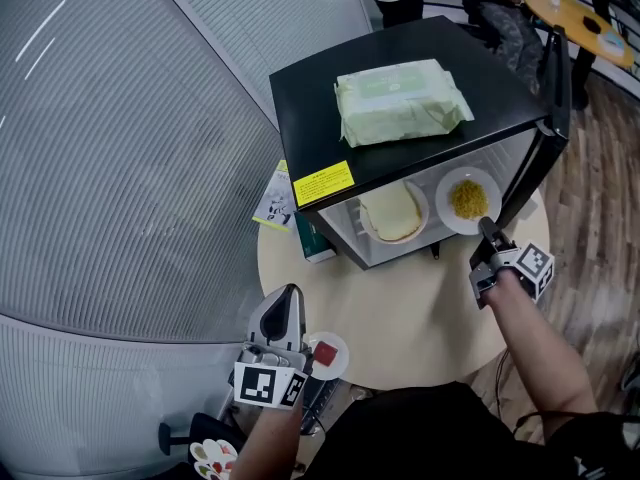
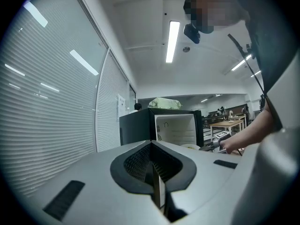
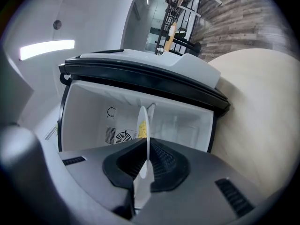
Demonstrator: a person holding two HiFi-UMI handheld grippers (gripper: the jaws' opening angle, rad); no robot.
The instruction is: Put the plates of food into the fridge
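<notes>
The right gripper (image 1: 487, 230) has its jaws closed on the rim of the noodle plate (image 1: 468, 200). It holds the plate flat, so that the yellow noodles do not slide. It grips only the near edge, so that the far part can go into the fridge (image 1: 320, 118) first. The plate is at the mouth of the fridge, on the right side, close to the open door (image 1: 553, 98). In the right gripper view the plate is seen edge-on between the jaws, with the white inside of the fridge straight behind it. I judge that it is not yet set down, because the jaws grip it.

The bread plate (image 1: 392, 214) is already inside, in the left part of the opening. I think this is why the noodle plate comes in at the right: the free place is there, just beside the bread plate. The door stands open to the right, so the arm must pass between it and the bread plate.

The left gripper (image 1: 288, 298) is well apart from the fridge, above the near side of the counter (image 1: 400, 313). Its jaws are pressed together and, as far as its own view shows, they hold no plate. A small plate (image 1: 327, 355) with something red lies just beside it, at the near edge of the counter; probably it waits for its turn. A pack of wipes (image 1: 400, 100) lies on top of the fridge and blocks nothing.
</notes>
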